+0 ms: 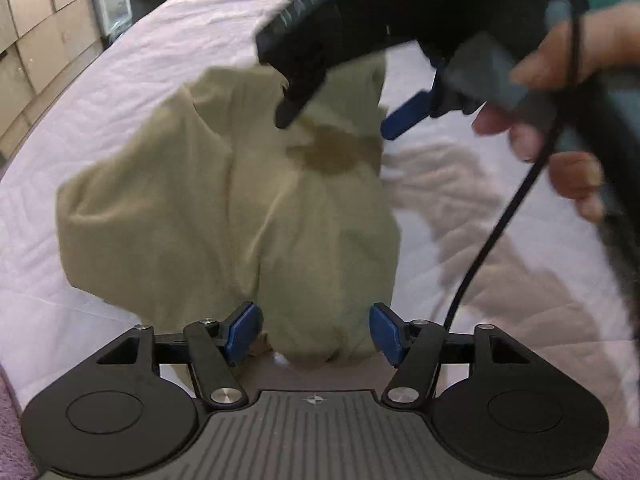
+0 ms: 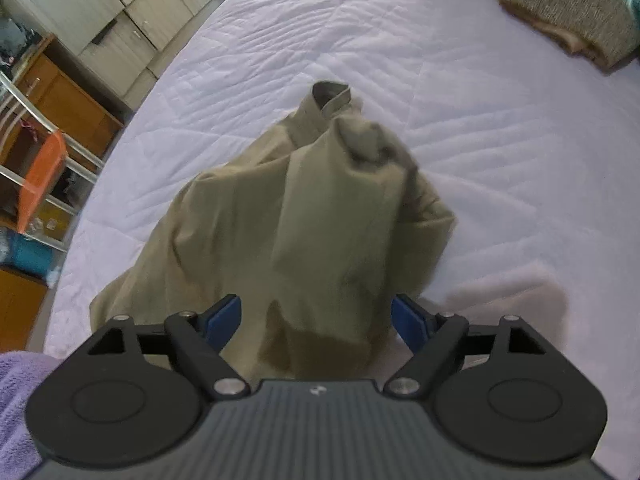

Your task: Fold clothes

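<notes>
A khaki shirt (image 1: 208, 216) lies crumpled in a heap on the white quilted bed (image 1: 120, 80). It also shows in the right wrist view (image 2: 304, 216), collar (image 2: 330, 98) at the far end. My left gripper (image 1: 316, 334) is open, its blue pads on either side of the shirt's near edge. My right gripper (image 2: 316, 324) is open too, its jaws spread around the near part of the cloth. In the left wrist view the right gripper (image 1: 340, 112) hangs above the shirt's far side, held by a hand (image 1: 560, 92).
Folded brownish clothes (image 2: 560, 8) lie at the bed's far right corner. Beige cabinets (image 2: 132, 12), wooden furniture (image 2: 68, 96) and an orange bin (image 2: 42, 176) stand left of the bed. A black cable (image 1: 492, 232) hangs from the right gripper. A purple towel (image 2: 16, 392) is at lower left.
</notes>
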A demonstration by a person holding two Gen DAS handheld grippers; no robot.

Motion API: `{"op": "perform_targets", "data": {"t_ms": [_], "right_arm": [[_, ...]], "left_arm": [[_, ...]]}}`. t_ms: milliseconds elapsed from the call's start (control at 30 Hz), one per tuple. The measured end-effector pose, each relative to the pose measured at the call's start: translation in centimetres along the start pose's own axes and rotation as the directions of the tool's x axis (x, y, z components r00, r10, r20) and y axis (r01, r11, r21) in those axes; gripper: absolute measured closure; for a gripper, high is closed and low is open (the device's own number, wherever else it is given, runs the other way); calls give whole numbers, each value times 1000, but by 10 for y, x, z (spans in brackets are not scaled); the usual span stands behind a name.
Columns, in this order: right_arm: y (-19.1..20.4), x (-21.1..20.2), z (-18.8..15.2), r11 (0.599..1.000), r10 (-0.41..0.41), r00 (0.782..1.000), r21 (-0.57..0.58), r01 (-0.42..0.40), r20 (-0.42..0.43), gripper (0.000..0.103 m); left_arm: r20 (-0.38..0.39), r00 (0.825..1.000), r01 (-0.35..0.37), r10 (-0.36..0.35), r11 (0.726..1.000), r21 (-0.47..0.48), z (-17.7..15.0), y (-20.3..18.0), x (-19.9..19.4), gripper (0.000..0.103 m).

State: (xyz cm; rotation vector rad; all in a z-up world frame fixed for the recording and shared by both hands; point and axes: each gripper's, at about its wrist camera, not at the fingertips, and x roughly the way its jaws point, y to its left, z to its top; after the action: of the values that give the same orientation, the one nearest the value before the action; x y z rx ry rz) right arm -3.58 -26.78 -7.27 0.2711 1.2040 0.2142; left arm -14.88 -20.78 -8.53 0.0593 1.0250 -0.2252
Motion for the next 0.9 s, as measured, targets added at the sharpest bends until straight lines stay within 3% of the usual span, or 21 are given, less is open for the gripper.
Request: {"op": "perform_targets", "data": {"t_ms": [133,167,200,267,300,400,600,700,900], "right_arm": [[-1,10,-3,1000,-14,1000,-10,14,23,22],[-1,9,-4,1000,-13,999,-17,14,47,27],[-1,7,-4,1000,2,998,-22,-1,56,29],[-1,2,-5,999,33,997,-31,-31,73,51],[-1,0,-4,998,45,996,-37,-42,81,66],[4,-5,1,998,33,996,-60,-28,81,81],[22,-23,17,995,64,988,-86,-52,140,83],[38,-32,33,992,84,982,-109,-66,172,83],[88,-30,82,982,140,962,-158,-104,235,83]], "left_arm": [[9,999,-36,36,999,5,0,-2,7,35],[22,999,-34,34,999,-2,-1,0,5,38],[36,999,-31,32,999,-9,-1,3,4,53],[64,998,-26,28,999,-22,-3,7,0,81],[71,997,-17,19,999,-33,-2,11,-2,86],[84,996,24,-18,997,-72,0,26,-11,90],[184,982,50,-30,993,-105,14,49,-40,92],[253,968,34,1,990,-136,28,63,-63,92],[367,915,-67,165,962,-263,68,129,-78,91]]}}
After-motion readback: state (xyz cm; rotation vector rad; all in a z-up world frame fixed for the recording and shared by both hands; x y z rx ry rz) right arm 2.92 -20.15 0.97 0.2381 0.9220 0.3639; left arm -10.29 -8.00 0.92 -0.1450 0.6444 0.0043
